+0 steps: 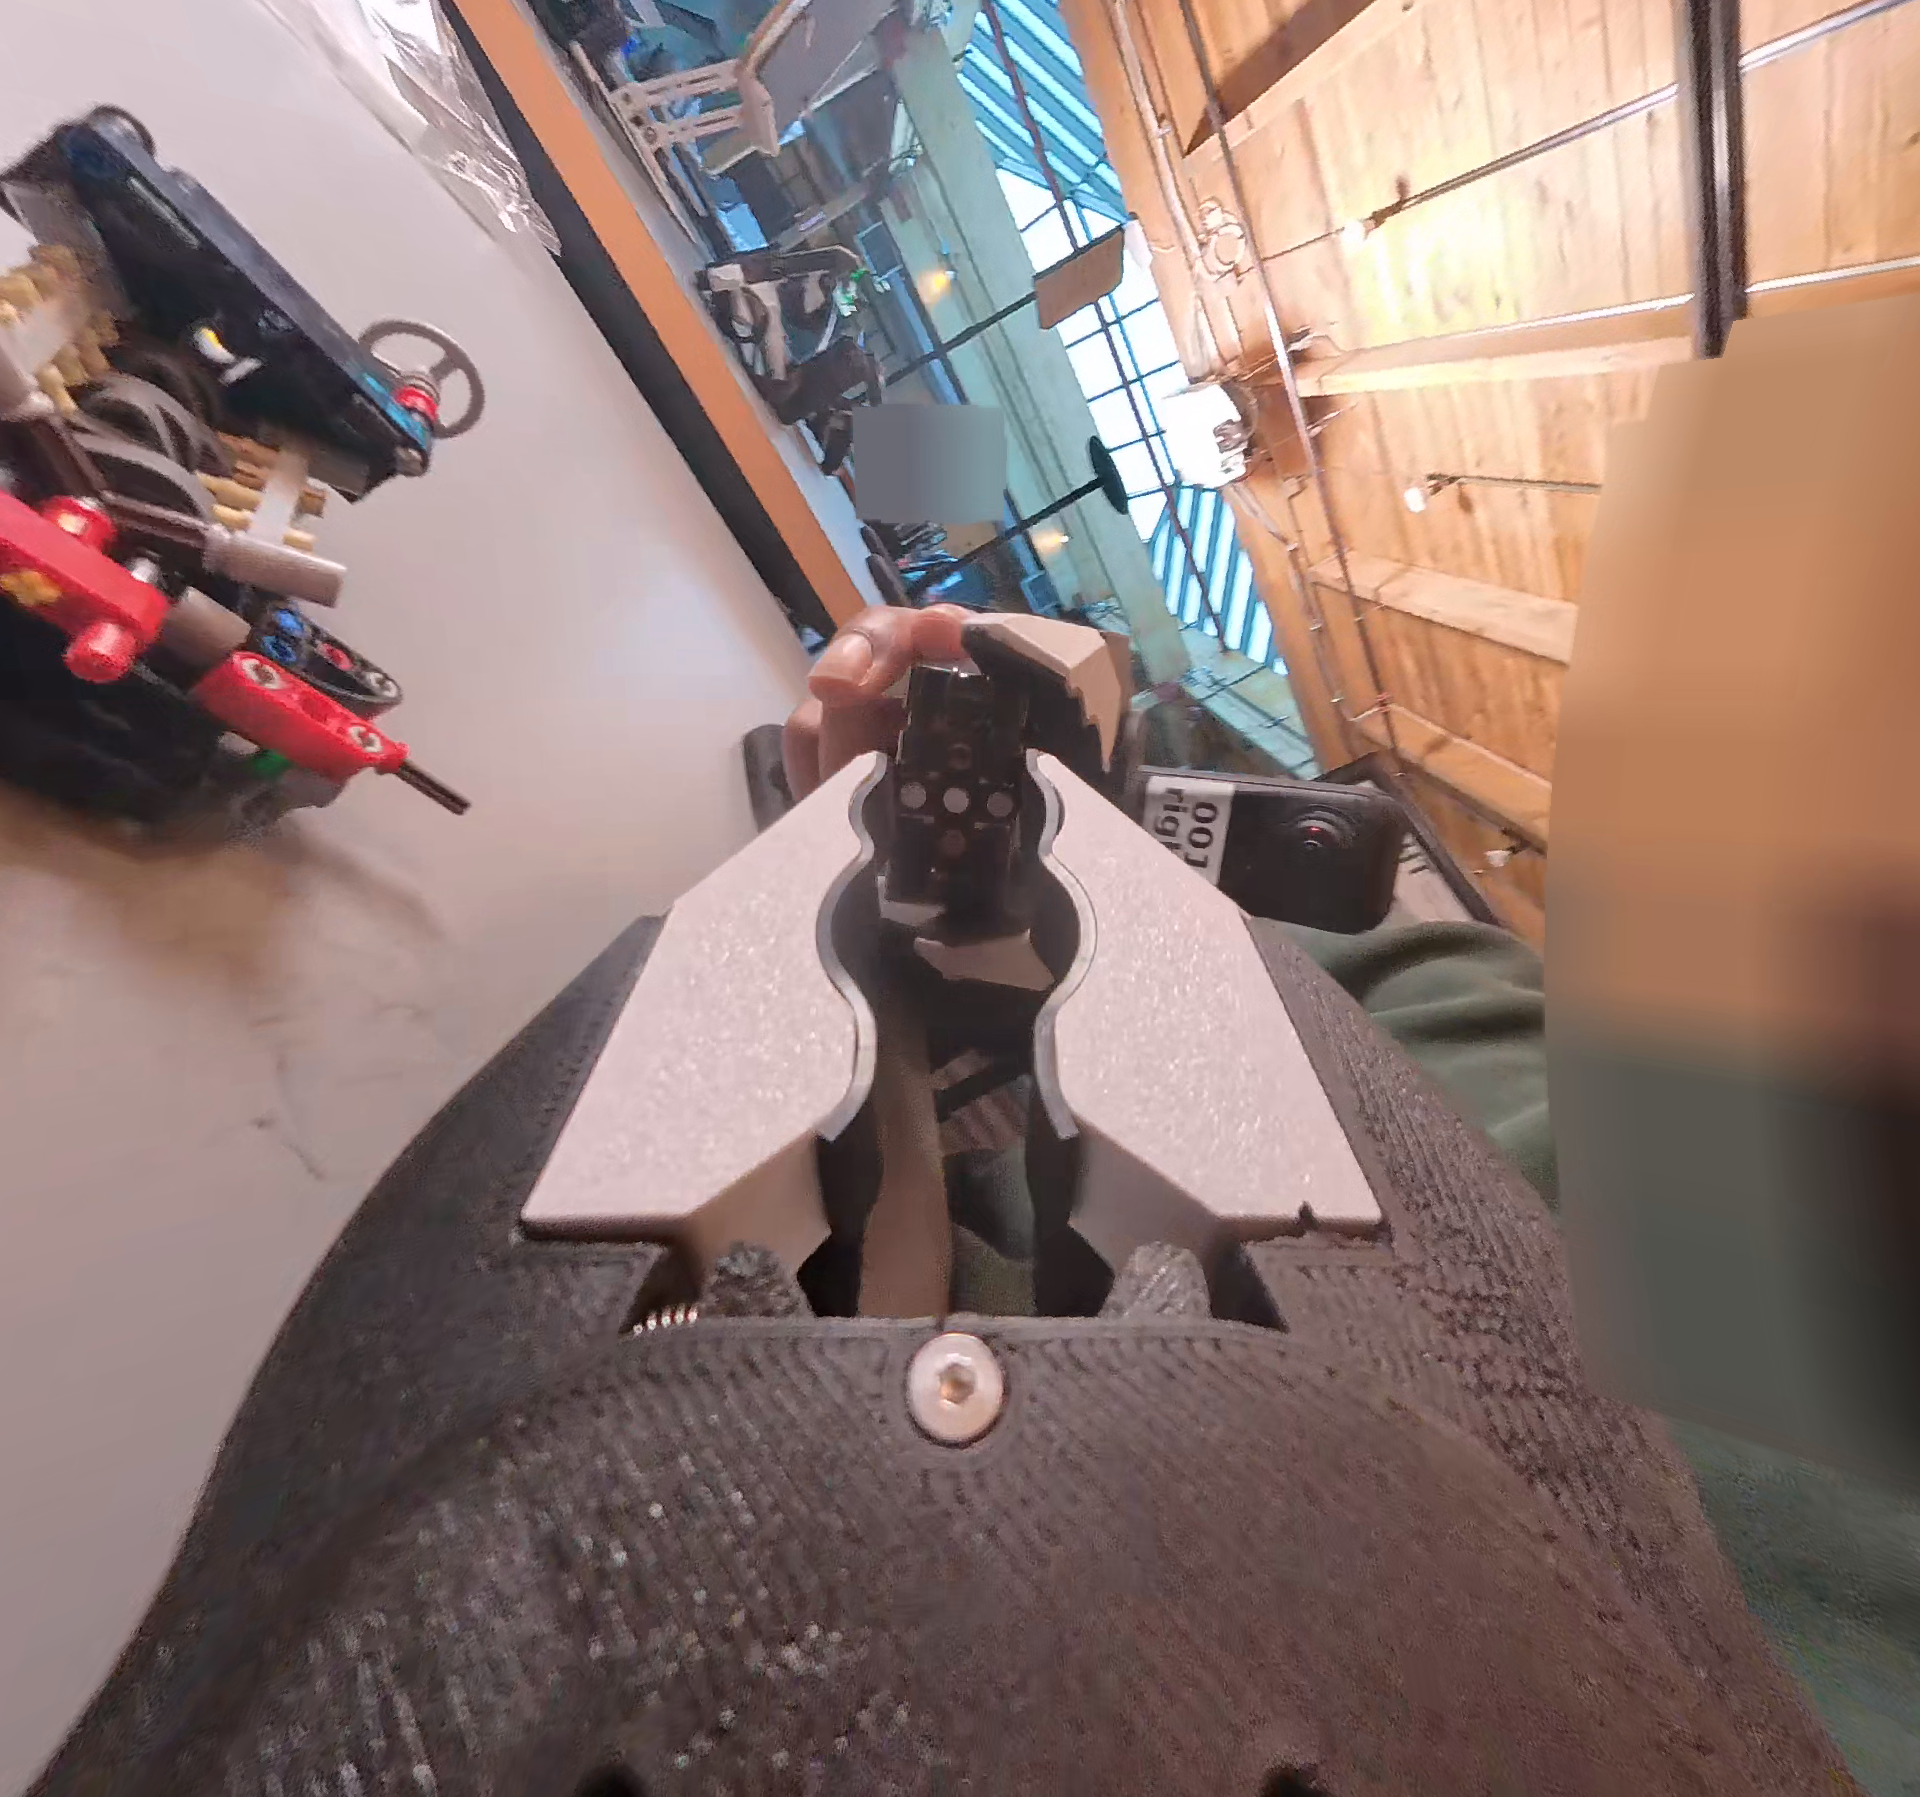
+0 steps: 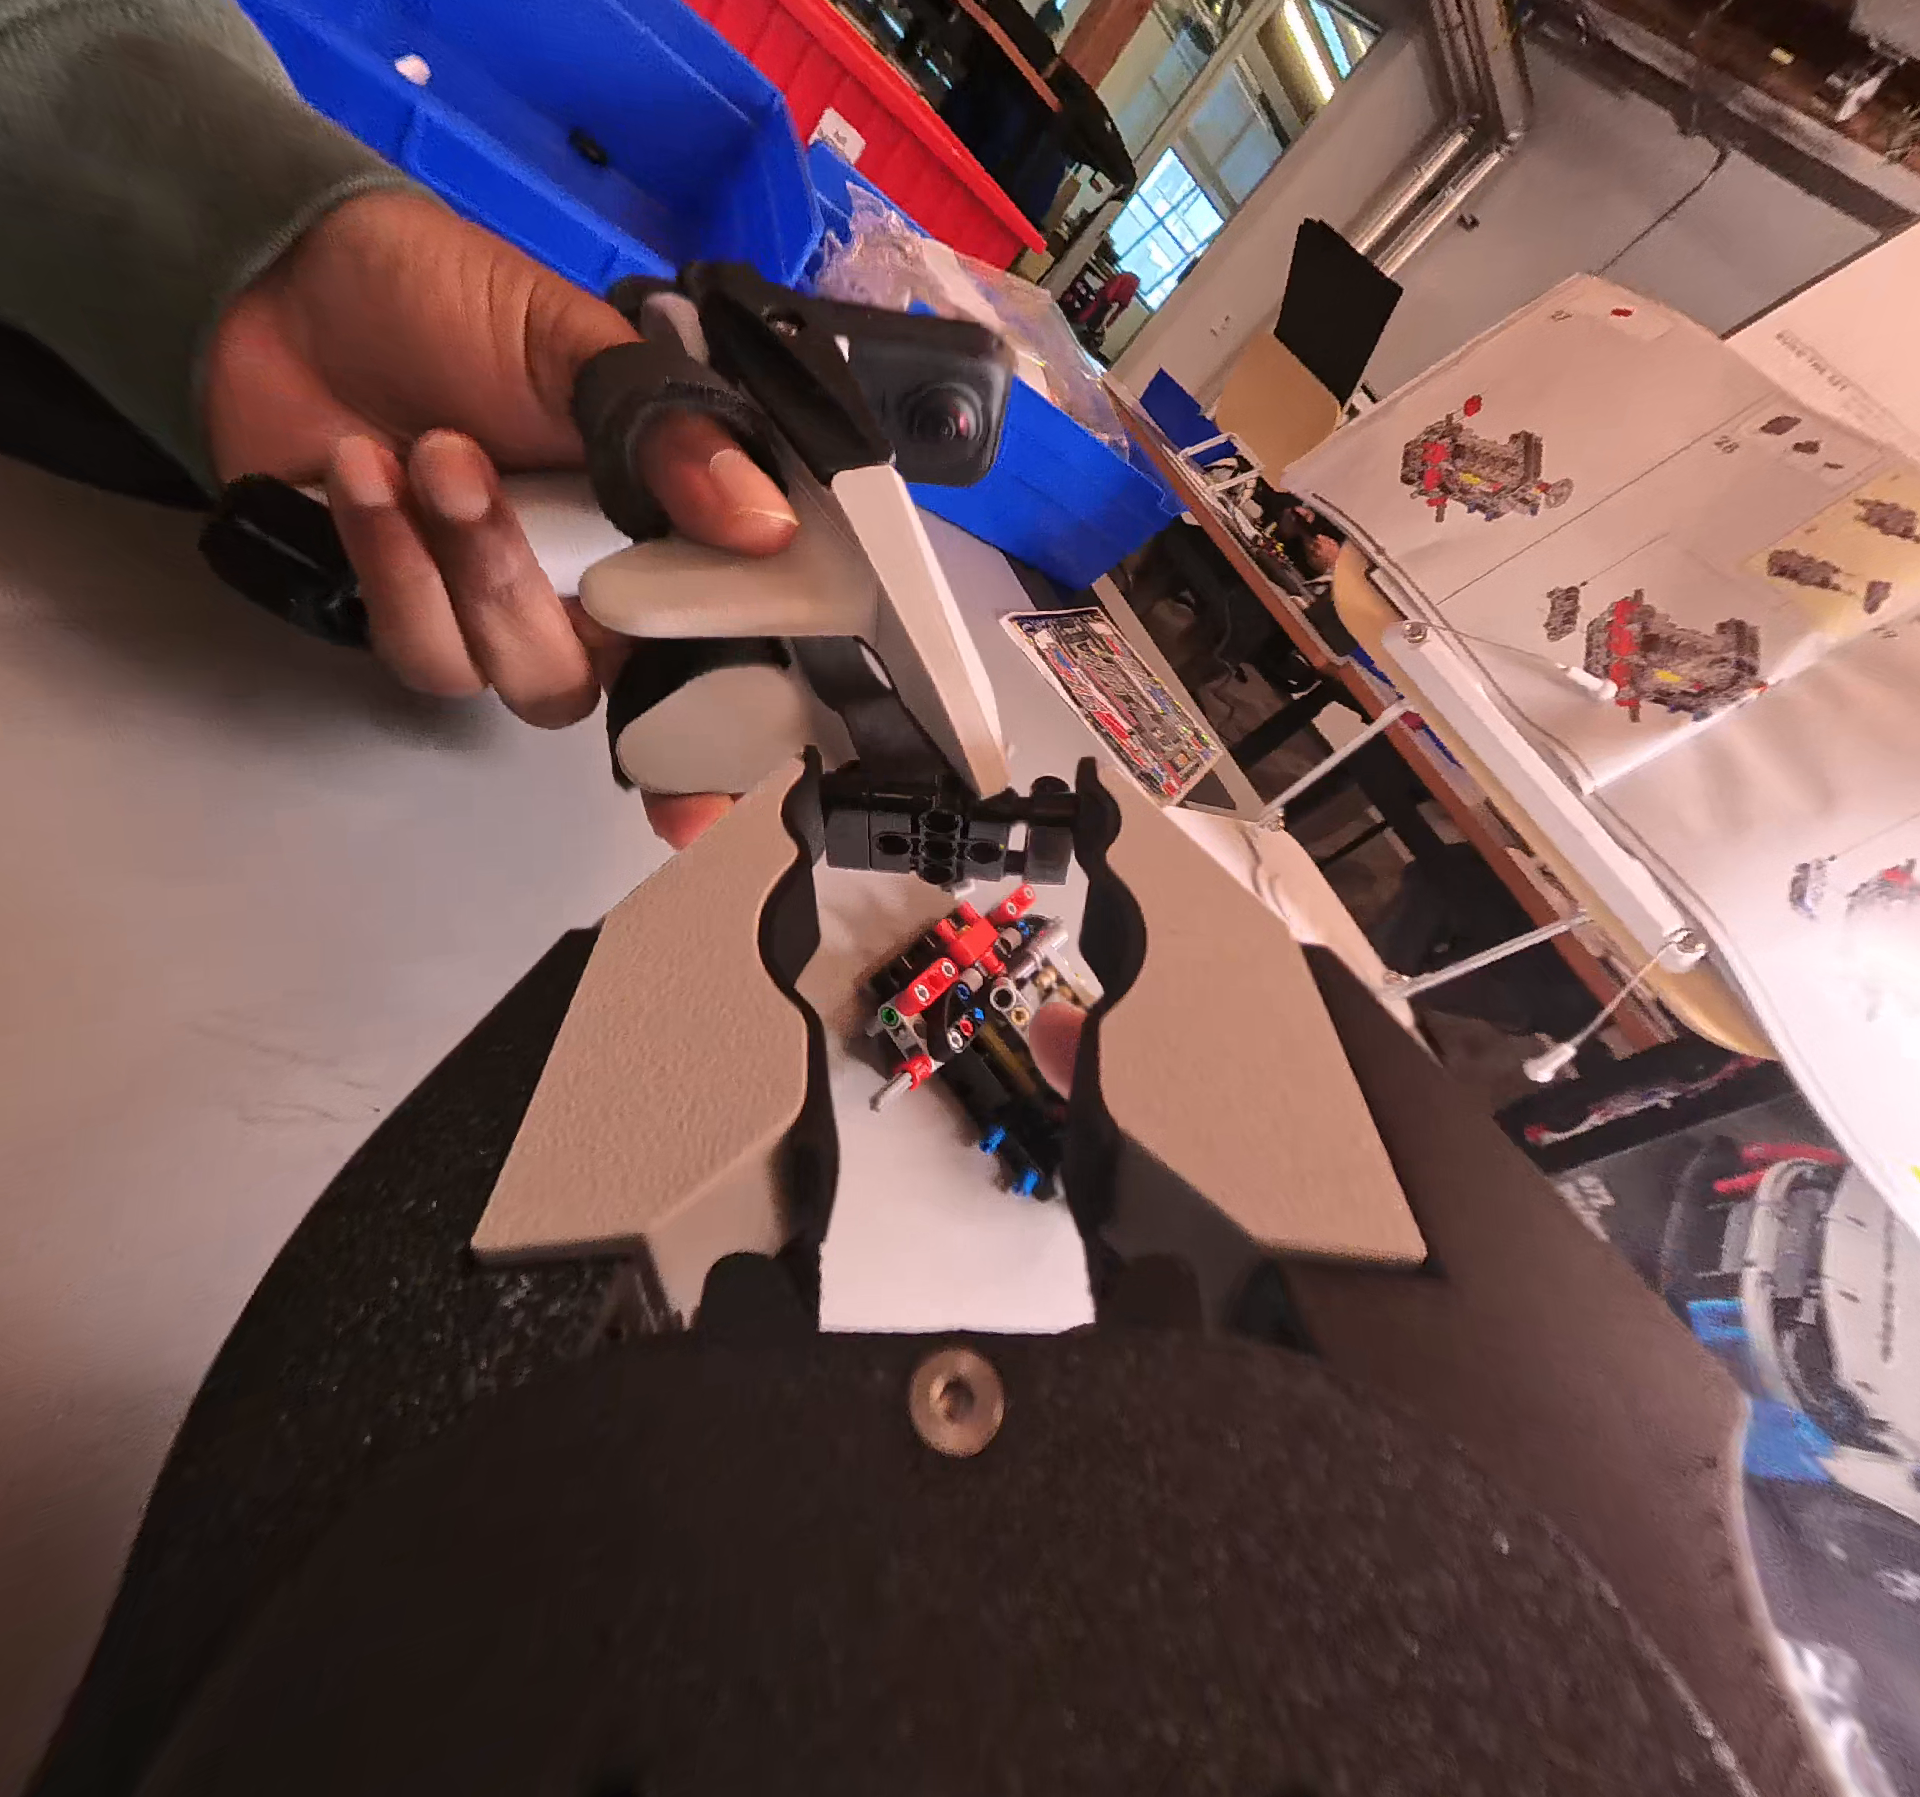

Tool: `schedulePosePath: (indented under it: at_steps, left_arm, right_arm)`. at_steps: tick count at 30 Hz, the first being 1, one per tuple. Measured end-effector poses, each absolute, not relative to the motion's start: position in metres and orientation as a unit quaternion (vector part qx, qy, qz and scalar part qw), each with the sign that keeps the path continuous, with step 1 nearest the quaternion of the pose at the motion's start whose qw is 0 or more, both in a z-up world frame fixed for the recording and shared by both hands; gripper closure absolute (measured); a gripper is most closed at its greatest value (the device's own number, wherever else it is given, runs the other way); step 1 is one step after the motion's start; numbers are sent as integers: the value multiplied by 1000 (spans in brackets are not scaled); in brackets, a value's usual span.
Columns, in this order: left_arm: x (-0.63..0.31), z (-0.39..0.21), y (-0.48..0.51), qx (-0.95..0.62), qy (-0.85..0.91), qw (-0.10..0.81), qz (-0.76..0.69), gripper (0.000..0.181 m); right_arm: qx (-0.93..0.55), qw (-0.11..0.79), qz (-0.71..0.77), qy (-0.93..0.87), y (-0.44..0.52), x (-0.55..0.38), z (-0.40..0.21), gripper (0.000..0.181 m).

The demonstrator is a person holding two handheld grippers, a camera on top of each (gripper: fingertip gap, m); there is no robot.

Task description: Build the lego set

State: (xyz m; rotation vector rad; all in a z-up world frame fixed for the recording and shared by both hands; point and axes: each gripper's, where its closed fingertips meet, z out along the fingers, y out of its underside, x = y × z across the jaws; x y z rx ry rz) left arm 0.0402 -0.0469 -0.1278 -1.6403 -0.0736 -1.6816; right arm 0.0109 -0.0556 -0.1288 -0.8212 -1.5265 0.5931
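A black Lego beam assembly with round holes (image 1: 951, 812) is held in the air between both grippers. My left gripper (image 1: 956, 791) is shut on its sides. My right gripper (image 2: 945, 802) is shut on its two ends (image 2: 940, 838). In the left wrist view the right gripper's grey fingertips (image 1: 1049, 677) show above and below the piece, with a person's finger (image 1: 873, 656) beside it. In the right wrist view a hand (image 2: 436, 459) holds the left gripper (image 2: 914, 604) above the piece. The part-built red and black Lego model (image 1: 156, 521) lies on the white table (image 1: 540, 604), and also shows between my right fingers (image 2: 966, 1009).
An open instruction booklet (image 2: 1621, 542) stands on a holder at the right. A sticker sheet (image 2: 1112, 698) lies beyond the model. Blue bins (image 2: 499, 64) and a red bin (image 2: 831, 54) stand at the back. The set's box (image 2: 1766, 1311) lies at the lower right. The tips of both grippers are at nearly the same place.
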Motion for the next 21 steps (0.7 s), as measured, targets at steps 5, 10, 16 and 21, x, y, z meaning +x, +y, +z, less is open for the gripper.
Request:
schedulePosePath:
  at_steps: [5, 10, 16, 21]
  left_arm:
    - [43, -126, -51, -618, -47, 348, -703, 160]
    - [44, -122, -52, -602, -48, 337, -722, 160]
    - [41, -113, -53, -584, -38, 346, -734, 160]
    - [44, -112, -55, -578, -33, 335, -743, 160]
  right_arm:
    - [-372, 583, 312, -651, -61, 13, -126, 134]
    - [-375, 574, 346, -641, -65, 14, -122, 138]
    - [-362, 580, 366, -631, -63, 17, -117, 122]
    - [-347, 596, 330, -645, -63, 16, -120, 138]
